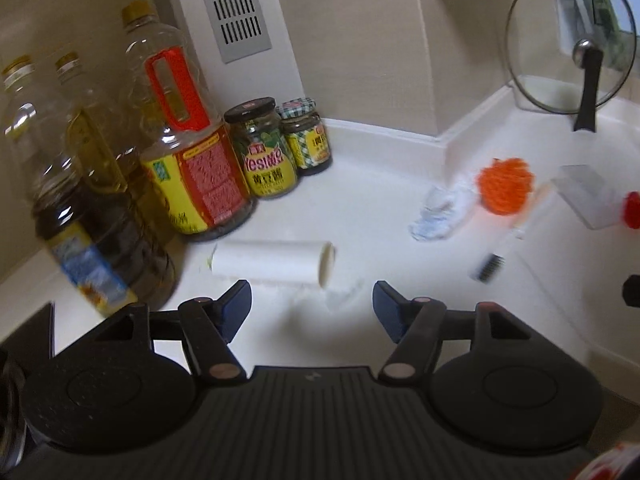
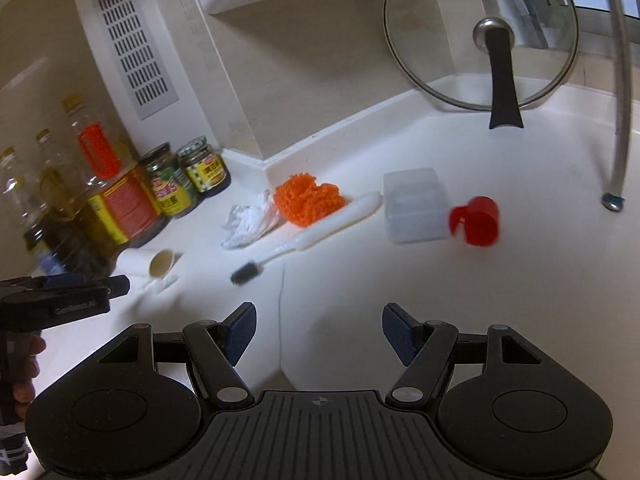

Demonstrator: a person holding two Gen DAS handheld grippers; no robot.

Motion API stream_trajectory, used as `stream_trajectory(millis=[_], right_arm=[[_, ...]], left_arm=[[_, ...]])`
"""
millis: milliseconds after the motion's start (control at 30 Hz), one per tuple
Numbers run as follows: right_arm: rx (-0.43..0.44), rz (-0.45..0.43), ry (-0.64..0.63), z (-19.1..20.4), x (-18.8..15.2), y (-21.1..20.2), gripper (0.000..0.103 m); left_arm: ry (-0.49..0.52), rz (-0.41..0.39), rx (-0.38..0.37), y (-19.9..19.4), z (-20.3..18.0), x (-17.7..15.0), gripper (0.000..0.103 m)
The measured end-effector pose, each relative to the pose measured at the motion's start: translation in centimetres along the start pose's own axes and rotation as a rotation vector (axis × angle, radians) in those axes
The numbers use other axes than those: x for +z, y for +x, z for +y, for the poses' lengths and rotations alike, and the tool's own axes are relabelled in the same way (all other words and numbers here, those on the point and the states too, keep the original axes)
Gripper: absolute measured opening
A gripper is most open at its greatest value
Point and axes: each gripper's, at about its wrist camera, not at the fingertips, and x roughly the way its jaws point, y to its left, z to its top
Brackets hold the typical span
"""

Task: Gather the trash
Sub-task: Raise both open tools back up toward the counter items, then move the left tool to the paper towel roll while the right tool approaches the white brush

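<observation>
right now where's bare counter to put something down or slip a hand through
Bare counter lies in front of the right gripper, below the red cup and clear box. Another patch sits between the glass lid and that box. Crowded: the bottles and jars corner, paper roll, crumpled tissue, orange scrubber, brush.

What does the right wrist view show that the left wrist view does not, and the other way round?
Only the right wrist view shows the left gripper from outside with a hand behind it, the bent metal pipe, and the whole red cup.

Only the left wrist view shows the paper roll lengthwise, close in front of its open jaws.

Both show the oil bottles, two jars, crumpled tissue, orange scrubber, brush, clear box and glass lid on the white counter.
</observation>
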Motion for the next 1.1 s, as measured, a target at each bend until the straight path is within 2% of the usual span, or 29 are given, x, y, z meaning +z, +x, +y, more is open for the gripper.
stream_trajectory(millis=[233,367,533,600,800,933,1033,1067,1100], right_arm=[[-0.036,0.006,0.015,1.0,1.1,3.0,0.070],[-0.051,0.020,0.026,1.1,1.2,4.1,0.070],[-0.059,0.030,0.030,1.3,1.4,4.9,0.070],[-0.057,0.036,0.035,1.3,1.4,5.2,0.070],[-0.051,0.045,0.038,1.4,1.3,5.5,0.070],[-0.050,0.049,0.041,1.2,1.2,5.4,0.070],[-0.053,0.049,0.045,1.0,1.3,5.2,0.070],[-0.053,0.047,0.047,0.9,1.3,5.2,0.070],[-0.054,0.045,0.048,0.9,1.4,5.2,0.070]], left_arm=[[0.083,-0.023,0.025,4.3,-0.7,1.1,0.064],[0.120,-0.007,0.037,6.3,-1.0,1.2,0.056],[0.137,0.001,0.047,7.1,-0.6,0.8,0.037],[0.135,0.011,0.031,7.1,-0.3,0.6,0.025],[0.097,0.019,-0.007,5.2,1.6,-0.9,0.007],[0.082,0.048,-0.012,3.5,3.2,-2.6,0.008],[0.082,0.059,-0.029,2.3,4.6,-3.3,0.014],[0.070,0.066,-0.027,2.1,5.0,-3.1,0.030],[0.047,0.072,-0.035,2.0,5.3,-2.7,0.056]])
